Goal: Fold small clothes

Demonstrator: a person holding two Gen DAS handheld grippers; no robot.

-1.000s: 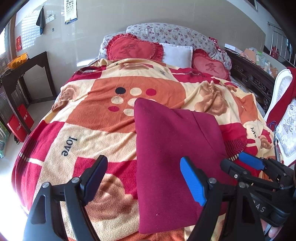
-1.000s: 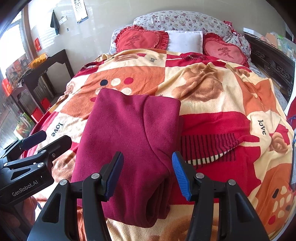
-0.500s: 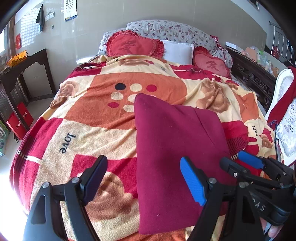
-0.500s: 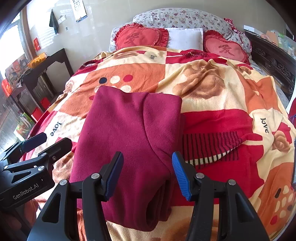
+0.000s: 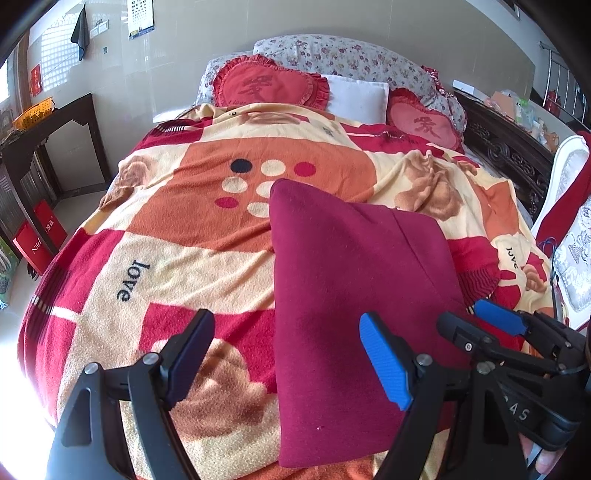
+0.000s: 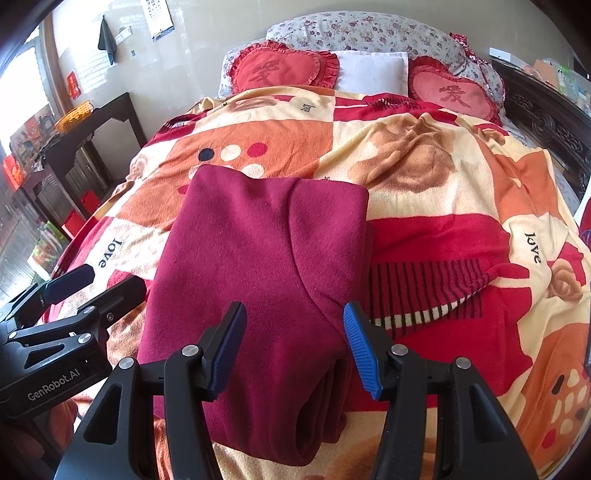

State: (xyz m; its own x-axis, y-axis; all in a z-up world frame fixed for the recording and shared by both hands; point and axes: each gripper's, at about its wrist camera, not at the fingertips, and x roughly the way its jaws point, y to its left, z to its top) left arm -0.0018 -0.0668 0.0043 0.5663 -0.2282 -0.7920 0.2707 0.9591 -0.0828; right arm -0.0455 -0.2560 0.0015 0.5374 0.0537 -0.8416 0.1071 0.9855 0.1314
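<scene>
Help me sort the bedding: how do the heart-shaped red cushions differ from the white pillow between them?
The heart-shaped red cushions have ruffled edges and a darker character on the front; the white pillow is plain and rectangular. The cushions lie in front, partly overlapping the pillow's ends. All rest at the head of the bed, against the floral pillow.

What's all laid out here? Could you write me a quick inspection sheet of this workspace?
Surface: bed under a patterned blanket.
Job's things: maroon garment, folded, lying flat on the blanket.
Clutter: heart cushions and a white pillow at the headboard.
Grippers: left claw open, right claw open, both above the garment's near end, holding nothing.
Cables: nothing seen.
Surroundings: dark side table, wall calendar.
</scene>
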